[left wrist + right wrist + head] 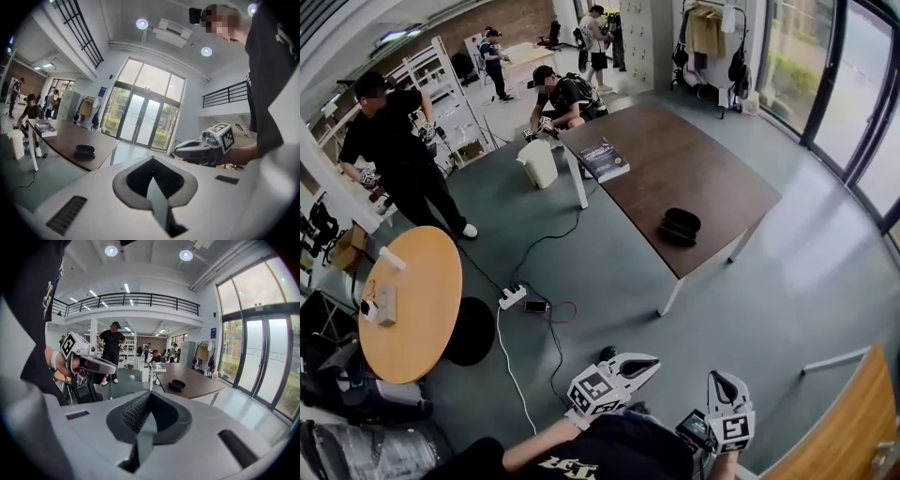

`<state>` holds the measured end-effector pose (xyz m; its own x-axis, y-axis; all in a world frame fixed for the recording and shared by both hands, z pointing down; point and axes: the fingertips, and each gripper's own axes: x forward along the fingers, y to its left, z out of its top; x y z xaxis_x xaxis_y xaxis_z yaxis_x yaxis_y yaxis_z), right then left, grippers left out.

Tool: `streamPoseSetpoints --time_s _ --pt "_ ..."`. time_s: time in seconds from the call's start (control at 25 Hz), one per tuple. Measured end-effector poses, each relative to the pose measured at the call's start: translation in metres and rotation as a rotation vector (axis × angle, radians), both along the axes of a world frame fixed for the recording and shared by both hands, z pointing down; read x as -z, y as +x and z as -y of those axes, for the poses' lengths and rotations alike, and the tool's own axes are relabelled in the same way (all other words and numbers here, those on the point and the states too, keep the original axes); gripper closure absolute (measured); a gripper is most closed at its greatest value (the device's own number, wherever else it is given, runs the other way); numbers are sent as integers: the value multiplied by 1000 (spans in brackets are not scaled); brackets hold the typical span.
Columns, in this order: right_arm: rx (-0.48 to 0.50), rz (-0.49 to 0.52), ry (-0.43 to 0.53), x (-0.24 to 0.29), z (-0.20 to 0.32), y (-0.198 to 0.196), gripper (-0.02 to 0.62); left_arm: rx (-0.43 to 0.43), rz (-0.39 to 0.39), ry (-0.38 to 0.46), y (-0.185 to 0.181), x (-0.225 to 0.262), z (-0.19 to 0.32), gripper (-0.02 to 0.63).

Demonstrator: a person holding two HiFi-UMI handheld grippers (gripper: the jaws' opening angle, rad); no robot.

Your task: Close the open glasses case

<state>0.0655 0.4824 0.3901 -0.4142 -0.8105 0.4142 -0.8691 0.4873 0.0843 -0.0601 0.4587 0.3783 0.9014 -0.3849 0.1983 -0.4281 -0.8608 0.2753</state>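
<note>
At right, hand-held gripper (720,380) closed, empty.

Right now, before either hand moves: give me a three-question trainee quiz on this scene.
1. True or false: the left tongs grip the glasses case.
2. What shares the brown table with the case? A) book B) mug C) laptop
3. Fill in: the right tongs are ___.
Key: 1 false; 2 A; 3 shut, holding nothing.
</note>
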Motion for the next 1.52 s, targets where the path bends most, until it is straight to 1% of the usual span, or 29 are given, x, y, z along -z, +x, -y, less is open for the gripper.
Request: streamPoseSetpoints --time_s 0.2,0.4,0.52,0.68,0.88,1.08,1.32,1.52 --pt "-15 -17 3 16 37 0 611 -32 -12 -2 6 10 33 600" --pt "-11 -35 13 18 75 -11 611 -30 -22 16 -7 13 78 600" --pt "1 -57 2 15 97 -21 611 -17 -33 21 -19 13 105 600" --pt "9 -71 4 23 127 -40 611 0 -43 8 -34 11 133 600" --pt "24 -82 -5 24 155 -59 611 -4 -51 -9 -52 10 160 600" --pt "14 -99 -16 24 176 -79 611 -7 -60 -8 -75 10 186 600" --pt "8 -126 -40 23 199 -100 611 10 -80 -12 -104 11 211 600" --pt "39 -149 -46 25 219 -131 611 39 -95 -8 -137 8 231 600"
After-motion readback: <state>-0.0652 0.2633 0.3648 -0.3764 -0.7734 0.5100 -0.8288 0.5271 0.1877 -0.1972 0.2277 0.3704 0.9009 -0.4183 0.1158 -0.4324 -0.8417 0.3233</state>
